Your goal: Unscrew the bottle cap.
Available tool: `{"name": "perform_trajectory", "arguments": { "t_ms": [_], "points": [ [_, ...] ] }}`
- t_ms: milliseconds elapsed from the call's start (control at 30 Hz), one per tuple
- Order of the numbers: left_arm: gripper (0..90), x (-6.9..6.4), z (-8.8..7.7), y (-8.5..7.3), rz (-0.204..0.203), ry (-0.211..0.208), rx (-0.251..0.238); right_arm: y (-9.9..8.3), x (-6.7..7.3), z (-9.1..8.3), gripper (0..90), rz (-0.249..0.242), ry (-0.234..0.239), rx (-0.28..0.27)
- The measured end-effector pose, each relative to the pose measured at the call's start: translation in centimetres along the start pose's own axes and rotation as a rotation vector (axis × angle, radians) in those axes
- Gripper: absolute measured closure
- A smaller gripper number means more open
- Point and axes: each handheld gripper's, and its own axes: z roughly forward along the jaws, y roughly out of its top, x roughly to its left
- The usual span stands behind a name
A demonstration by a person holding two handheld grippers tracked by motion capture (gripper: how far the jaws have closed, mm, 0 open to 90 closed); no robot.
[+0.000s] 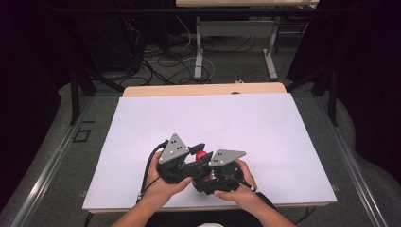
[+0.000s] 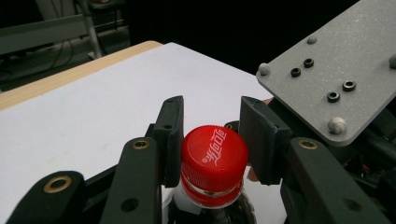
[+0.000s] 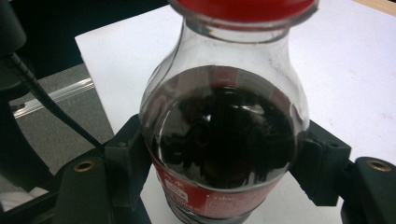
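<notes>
A cola bottle point(image 3: 224, 130) with dark liquid and a red label is held upright near the table's front edge. Its red cap point(image 2: 214, 156) pokes up between the two tools, and in the high view the cap point(image 1: 202, 155) is a small red spot. My left gripper point(image 2: 213, 140) is shut on the cap, one pad against each side. My right gripper point(image 3: 223, 158) is shut on the bottle's body just below the shoulder. In the high view the left gripper point(image 1: 196, 151) and right gripper point(image 1: 209, 176) sit close together, each in a hand.
A white sheet point(image 1: 213, 118) covers the table, with a wooden strip point(image 1: 203, 90) along the far edge. Beyond it lie floor cables and a table's legs point(image 1: 198, 52). The right gripper's grey plate point(image 2: 327, 70) is close by in the left gripper view.
</notes>
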Motion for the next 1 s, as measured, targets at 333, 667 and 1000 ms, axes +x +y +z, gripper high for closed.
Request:
{"name": "perform_trajectory", "arguments": {
  "t_ms": [333,667,1000],
  "points": [
    [61.6,0.3,-0.7,0.9,-0.015,0.026,-0.008,-0.1,-0.4,0.0,29.6,0.01,-0.011,0.012],
    [61.5,2.9,-1.1,-0.2,-0.074,0.096,0.002,-0.6,-1.7,0.1,29.6,0.021,-0.092,-0.009],
    [61.5,5.2,-1.2,-2.2,-0.129,0.153,0.024,-0.7,-3.8,-0.1,29.6,0.063,-0.153,-0.029]
  ]
}}
